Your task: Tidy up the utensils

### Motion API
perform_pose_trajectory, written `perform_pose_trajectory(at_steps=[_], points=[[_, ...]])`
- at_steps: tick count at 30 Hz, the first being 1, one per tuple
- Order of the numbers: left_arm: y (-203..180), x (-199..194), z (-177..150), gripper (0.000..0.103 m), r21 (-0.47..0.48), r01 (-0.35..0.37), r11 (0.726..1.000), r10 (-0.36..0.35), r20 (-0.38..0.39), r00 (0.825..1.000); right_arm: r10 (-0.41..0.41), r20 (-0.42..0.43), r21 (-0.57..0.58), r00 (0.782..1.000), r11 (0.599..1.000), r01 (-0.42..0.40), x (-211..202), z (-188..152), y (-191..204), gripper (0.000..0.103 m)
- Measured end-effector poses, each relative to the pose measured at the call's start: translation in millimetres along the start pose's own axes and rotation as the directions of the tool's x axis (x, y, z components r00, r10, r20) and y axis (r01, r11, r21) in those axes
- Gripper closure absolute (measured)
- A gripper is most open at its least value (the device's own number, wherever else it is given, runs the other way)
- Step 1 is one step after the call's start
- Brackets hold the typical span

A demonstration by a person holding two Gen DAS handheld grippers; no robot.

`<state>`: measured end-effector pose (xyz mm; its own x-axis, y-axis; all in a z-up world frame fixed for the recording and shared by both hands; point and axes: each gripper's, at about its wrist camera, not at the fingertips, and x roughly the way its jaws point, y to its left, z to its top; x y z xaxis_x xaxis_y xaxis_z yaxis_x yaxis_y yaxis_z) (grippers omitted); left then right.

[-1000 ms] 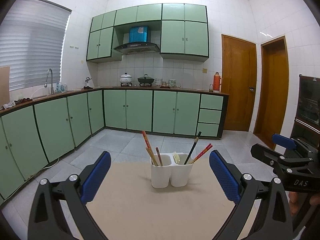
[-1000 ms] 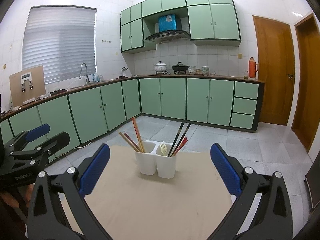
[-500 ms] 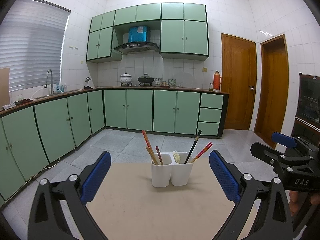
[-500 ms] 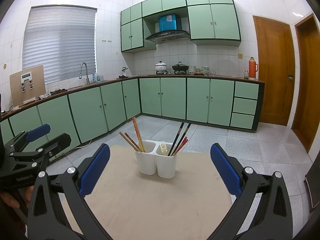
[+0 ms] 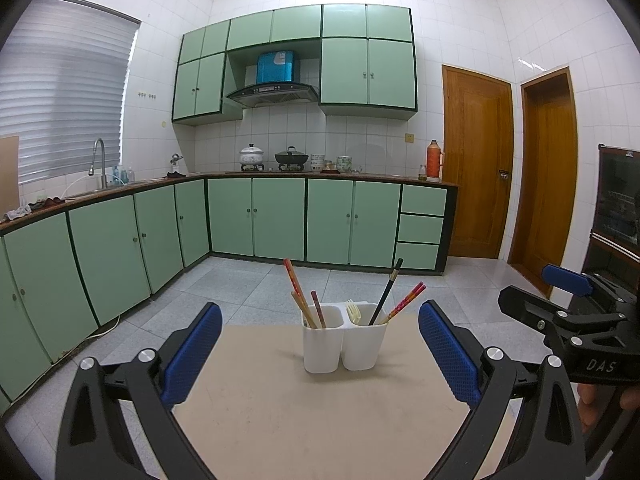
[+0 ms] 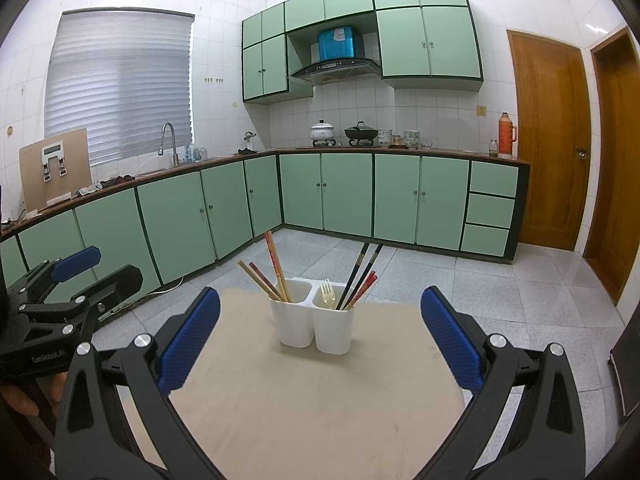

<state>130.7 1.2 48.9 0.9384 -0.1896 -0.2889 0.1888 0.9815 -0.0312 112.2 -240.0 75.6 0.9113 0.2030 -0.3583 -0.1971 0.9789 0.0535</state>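
White two-compartment utensil holder [image 5: 343, 342] [image 6: 314, 320] is standing upright on the beige table [image 5: 320, 420] [image 6: 312, 412], straight ahead of both grippers and centered between their fingers, well short of contact. In the left wrist view its left cup is holding reddish and tan chopsticks [image 5: 304, 300] leaning left; the right cup is holding a pale plastic fork [image 5: 353, 312], a black chopstick [image 5: 387, 290] and red patterned chopsticks [image 5: 404, 302] leaning right. Right wrist view is showing the same split: wooden and red chopsticks [image 6: 268, 276] in the left cup, fork [image 6: 328, 292] plus black and red sticks [image 6: 360, 278] in the right cup.

Left gripper [image 5: 320, 354] is hovering over the near table edge, jaws spread wide, blue pads [image 5: 192, 354] gripping nothing. Right gripper [image 6: 320, 340] is doing the same, fingers wide apart, pads [image 6: 450, 338] empty. Each gripper is showing up in the other's camera: right one [image 5: 568, 312] off to the right of the left gripper, left one [image 6: 60, 300] off to the left of the right gripper, both beside the table.

Beyond the holder, grey tile floor [image 5: 248, 280], then green base cabinets [image 5: 280, 218] with pots on the stove [image 5: 276, 157], a sink faucet [image 5: 98, 160] to the left, wooden doors [image 5: 476, 160] to the right.
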Motion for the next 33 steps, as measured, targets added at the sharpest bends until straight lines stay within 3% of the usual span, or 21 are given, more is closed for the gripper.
perform_pose_trajectory(at_steps=[33], points=[[0.9,0.6,-1.1,0.006,0.002,0.002,1.000,-0.002,-0.001,1.000,0.000,-0.003,0.000,1.000,1.000,0.000,0.5,1.3,-0.4,0.006]])
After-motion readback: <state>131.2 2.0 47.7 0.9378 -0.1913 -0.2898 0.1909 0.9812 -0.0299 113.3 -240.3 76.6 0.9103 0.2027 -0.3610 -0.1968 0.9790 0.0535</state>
